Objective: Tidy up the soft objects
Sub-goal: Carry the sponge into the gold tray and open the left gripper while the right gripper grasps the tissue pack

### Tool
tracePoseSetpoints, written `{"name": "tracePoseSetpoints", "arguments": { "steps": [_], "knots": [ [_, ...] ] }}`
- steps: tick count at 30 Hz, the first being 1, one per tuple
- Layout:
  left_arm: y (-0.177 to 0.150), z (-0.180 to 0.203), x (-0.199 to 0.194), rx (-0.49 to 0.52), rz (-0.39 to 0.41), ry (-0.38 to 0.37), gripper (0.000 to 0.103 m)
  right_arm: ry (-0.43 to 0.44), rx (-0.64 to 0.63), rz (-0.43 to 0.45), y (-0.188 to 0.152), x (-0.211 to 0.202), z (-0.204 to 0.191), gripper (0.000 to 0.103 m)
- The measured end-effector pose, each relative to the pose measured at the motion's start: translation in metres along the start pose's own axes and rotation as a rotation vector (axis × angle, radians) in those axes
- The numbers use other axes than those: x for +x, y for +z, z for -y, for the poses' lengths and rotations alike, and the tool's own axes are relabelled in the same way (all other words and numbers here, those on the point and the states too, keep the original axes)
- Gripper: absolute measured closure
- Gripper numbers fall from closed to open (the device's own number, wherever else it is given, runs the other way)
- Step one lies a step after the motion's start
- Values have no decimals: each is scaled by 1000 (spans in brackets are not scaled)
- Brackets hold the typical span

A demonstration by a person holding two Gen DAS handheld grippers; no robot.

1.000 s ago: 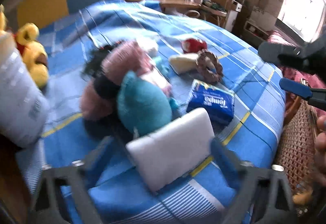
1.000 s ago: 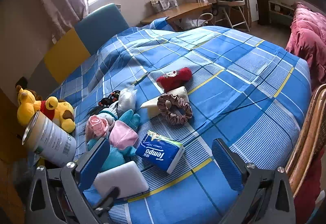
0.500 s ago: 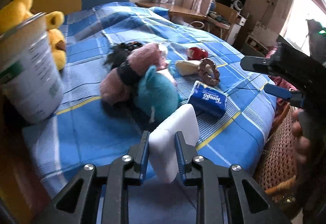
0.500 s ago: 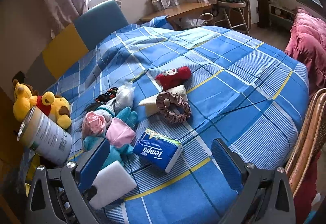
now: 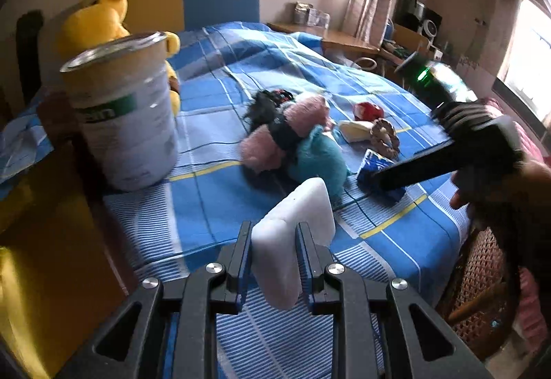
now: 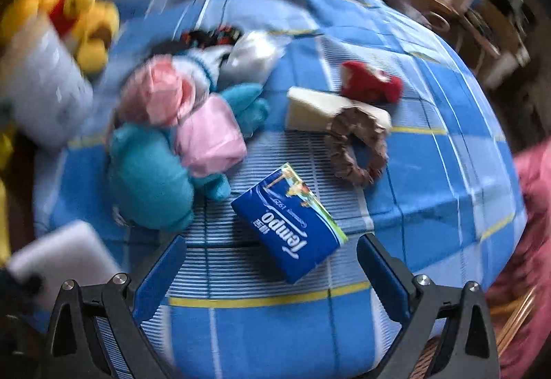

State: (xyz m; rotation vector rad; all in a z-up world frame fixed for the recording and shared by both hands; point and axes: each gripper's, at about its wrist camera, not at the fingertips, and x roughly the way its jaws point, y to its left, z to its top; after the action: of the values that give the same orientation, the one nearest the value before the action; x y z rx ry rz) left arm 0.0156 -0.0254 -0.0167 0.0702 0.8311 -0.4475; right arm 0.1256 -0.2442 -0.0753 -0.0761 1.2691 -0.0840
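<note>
Fingers of the left gripper have just closed and clamp one white sponge above the bed. Right gripper fingers stand wide apart, empty, over one blue tissue pack. One brown scrunchie, one red plush and one tin can are nearby.

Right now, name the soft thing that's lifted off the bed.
The white sponge, clamped in the left gripper; the plush toys and scrunchie lie on the bedspread.

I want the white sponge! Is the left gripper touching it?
Touching. In the left wrist view the left gripper has both fingers pressed against the sides of the sponge, holding it above the bed.
</note>
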Motion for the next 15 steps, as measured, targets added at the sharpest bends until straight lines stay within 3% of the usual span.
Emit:
{"name": "tracePoseSetpoints", "arguments": {
  "steps": [2,3,6,15],
  "knots": [
    [0,-4,-6,-16,11,7,79,-14,-5,-44,4,12,0,12],
    [0,-7,-9,-22,16,8,79,-31,1,-62,5,17,2,37],
    [0,-12,-18,-36,38,20,79,-61,7,-40,7,17,4,52],
    [-2,-38,-50,-109,103,50,79,-67,46,-17,6,23,2,54]
  ]
}}
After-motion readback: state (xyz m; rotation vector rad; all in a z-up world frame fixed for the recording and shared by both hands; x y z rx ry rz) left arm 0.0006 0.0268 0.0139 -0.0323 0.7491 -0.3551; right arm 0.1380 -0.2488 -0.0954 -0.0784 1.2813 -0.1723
